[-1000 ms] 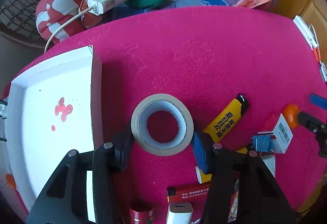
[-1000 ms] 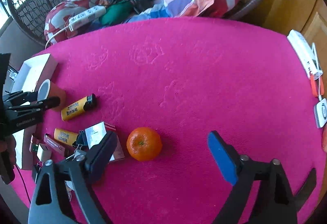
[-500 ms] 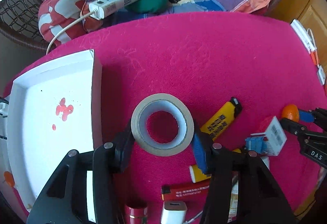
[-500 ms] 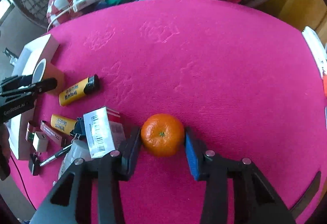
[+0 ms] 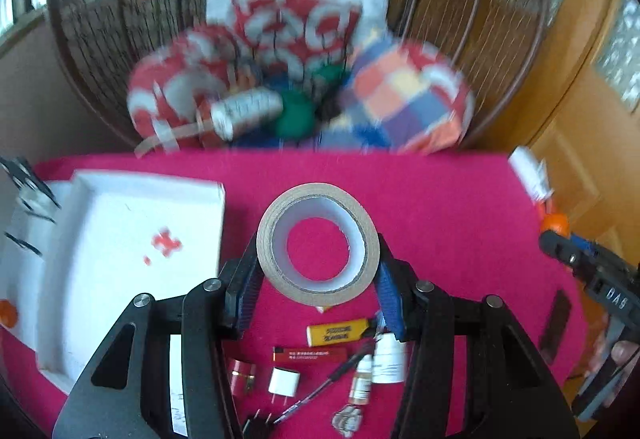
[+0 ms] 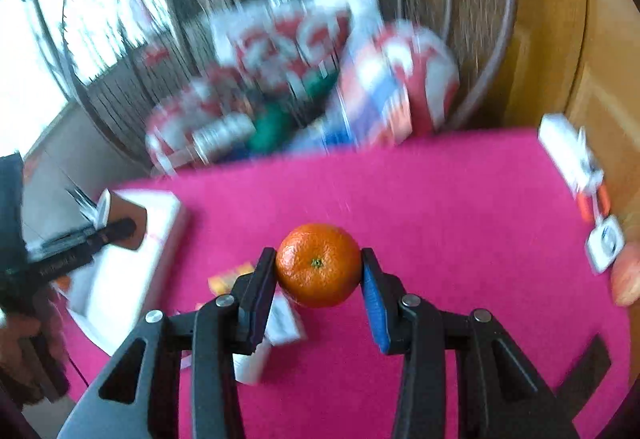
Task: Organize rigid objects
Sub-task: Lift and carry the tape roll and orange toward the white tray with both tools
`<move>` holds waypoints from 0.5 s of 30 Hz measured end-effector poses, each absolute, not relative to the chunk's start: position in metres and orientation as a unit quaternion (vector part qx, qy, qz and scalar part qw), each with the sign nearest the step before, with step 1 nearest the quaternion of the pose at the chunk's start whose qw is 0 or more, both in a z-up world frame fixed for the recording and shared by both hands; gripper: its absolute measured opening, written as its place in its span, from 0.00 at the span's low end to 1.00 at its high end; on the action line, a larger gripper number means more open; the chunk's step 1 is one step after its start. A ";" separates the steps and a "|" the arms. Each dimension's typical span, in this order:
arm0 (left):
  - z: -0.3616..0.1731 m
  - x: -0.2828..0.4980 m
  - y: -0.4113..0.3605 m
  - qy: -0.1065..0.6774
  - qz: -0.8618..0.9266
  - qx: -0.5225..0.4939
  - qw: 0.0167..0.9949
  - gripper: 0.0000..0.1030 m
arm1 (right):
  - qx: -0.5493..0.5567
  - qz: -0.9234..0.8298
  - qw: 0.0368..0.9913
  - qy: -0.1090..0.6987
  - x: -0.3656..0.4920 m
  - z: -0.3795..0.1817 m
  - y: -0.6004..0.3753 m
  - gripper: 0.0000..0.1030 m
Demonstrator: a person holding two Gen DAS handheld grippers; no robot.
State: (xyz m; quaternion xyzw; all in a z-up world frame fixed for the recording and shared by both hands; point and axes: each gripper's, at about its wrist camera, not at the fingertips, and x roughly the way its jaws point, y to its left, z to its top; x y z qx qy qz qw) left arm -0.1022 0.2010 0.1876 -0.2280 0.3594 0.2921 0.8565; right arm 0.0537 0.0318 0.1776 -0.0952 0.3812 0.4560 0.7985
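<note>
My left gripper (image 5: 318,279) is shut on a roll of tan tape (image 5: 318,243) and holds it lifted above the pink tablecloth, right of the white tray (image 5: 120,259). My right gripper (image 6: 318,279) is shut on an orange (image 6: 318,265) and holds it raised above the cloth. The orange and right gripper also show at the right edge of the left wrist view (image 5: 554,225). The tape and left gripper show at the left of the right wrist view (image 6: 116,223), over the tray (image 6: 132,275).
Below the tape lie a yellow lighter (image 5: 338,333), a red lighter (image 5: 310,354), a white plug (image 5: 284,382), a pen (image 5: 320,391) and small bottles (image 5: 386,357). A white box (image 6: 272,339) lies under the orange. Cushions (image 5: 296,79) fill a wicker chair behind the table.
Both grippers have lifted and tilted up: the tape has risen off the cloth, and the orange, gripped half a second ago, is now raised. Views are motion-blurred.
</note>
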 end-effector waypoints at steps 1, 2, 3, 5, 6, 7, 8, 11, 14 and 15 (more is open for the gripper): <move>0.203 -0.108 0.198 0.346 0.296 -0.219 0.863 0.49 | -0.087 0.464 0.802 0.365 0.050 0.192 0.028 0.40; 0.219 -0.115 0.193 0.331 0.301 -0.208 0.870 0.49 | -0.077 0.476 0.807 0.342 0.045 0.210 0.026 0.40; 0.229 -0.119 0.189 0.323 0.305 -0.200 0.873 0.49 | -0.068 0.484 0.810 0.324 0.040 0.225 0.023 0.40; 0.252 -0.129 0.182 0.305 0.319 -0.182 0.879 0.49 | -0.047 0.503 0.816 0.282 0.029 0.258 0.020 0.40; 0.263 -0.135 0.179 0.297 0.327 -0.174 0.880 0.49 | -0.038 0.510 0.817 0.266 0.022 0.269 0.020 0.40; 0.272 -0.140 0.176 0.289 0.332 -0.169 0.882 0.49 | -0.026 0.518 0.819 0.245 0.015 0.284 0.016 0.40; 0.283 -0.147 0.173 0.280 0.339 -0.164 0.883 0.49 | -0.017 0.524 0.819 0.233 0.011 0.293 0.014 0.40; 0.308 -0.166 0.160 0.256 0.357 -0.138 0.888 0.49 | 0.010 0.545 0.815 0.196 -0.004 0.318 0.008 0.40; 0.324 -0.183 0.154 0.238 0.372 -0.119 0.889 0.49 | 0.020 0.564 0.808 0.166 -0.020 0.336 0.007 0.40; 0.328 -0.188 0.153 0.235 0.378 -0.116 0.888 0.49 | 0.021 0.570 0.806 0.160 -0.024 0.339 0.007 0.40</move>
